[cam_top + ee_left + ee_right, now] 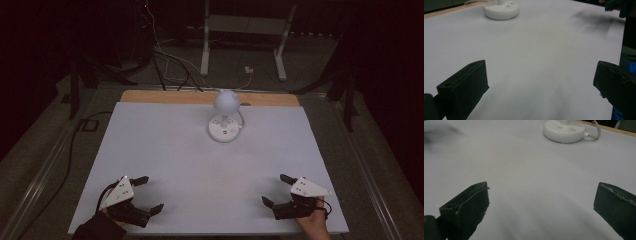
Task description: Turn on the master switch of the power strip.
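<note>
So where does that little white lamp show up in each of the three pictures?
High view: the lamp stands at the far middle of the white table.
Left gripper view: its round base is at top left.
Right gripper view: the base is at top right.
Shared landmark: the table's wooden far edge.

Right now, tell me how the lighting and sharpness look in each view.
High view: dim overall, the surroundings nearly black, while the white table and the lamp stand out softly. Left gripper view: the table surface looks soft, and a smeared dark shadow lies at upper right. Right gripper view: evenly lit and a little soft, with the lamp base fairly clear.
</note>
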Tool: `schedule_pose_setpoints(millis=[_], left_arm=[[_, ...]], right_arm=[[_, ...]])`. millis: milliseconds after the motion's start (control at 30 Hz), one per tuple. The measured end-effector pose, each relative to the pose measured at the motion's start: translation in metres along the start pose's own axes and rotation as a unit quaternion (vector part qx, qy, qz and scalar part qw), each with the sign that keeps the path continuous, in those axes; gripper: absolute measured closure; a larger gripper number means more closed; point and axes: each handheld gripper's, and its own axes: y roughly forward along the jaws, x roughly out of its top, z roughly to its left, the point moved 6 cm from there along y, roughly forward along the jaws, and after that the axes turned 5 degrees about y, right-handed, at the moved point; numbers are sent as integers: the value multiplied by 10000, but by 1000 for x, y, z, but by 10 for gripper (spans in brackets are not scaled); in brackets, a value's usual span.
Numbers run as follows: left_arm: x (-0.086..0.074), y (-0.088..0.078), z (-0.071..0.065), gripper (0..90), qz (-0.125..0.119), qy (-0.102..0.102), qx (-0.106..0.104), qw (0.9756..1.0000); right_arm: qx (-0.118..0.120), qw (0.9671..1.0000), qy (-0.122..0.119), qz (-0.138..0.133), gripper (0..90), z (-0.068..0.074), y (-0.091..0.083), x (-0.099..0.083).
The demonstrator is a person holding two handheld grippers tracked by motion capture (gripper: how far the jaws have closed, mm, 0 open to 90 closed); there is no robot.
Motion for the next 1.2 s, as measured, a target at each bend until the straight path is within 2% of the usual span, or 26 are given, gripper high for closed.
schedule_pose_setpoints(millis=[333,467,567,733,1200], left_arm=[[-1,1,3,0,0,-5,0,10000],[0,1,3,1,-36,22,4,10000],[0,1,3,1,-14,4,3,10000],[0,1,3,1,18,19,5,10000],[-1,2,2,1,38,-22,-51,10000]], right_arm=[[21,9999,21,153,0,2,3,-3],[46,9999,-48,135,0,5,2,-2],[36,9997,-99,221,0,7,3,-2],[-89,9992,-162,349,0,10,4,-2],[-74,9973,182,703,0,17,4,5]])
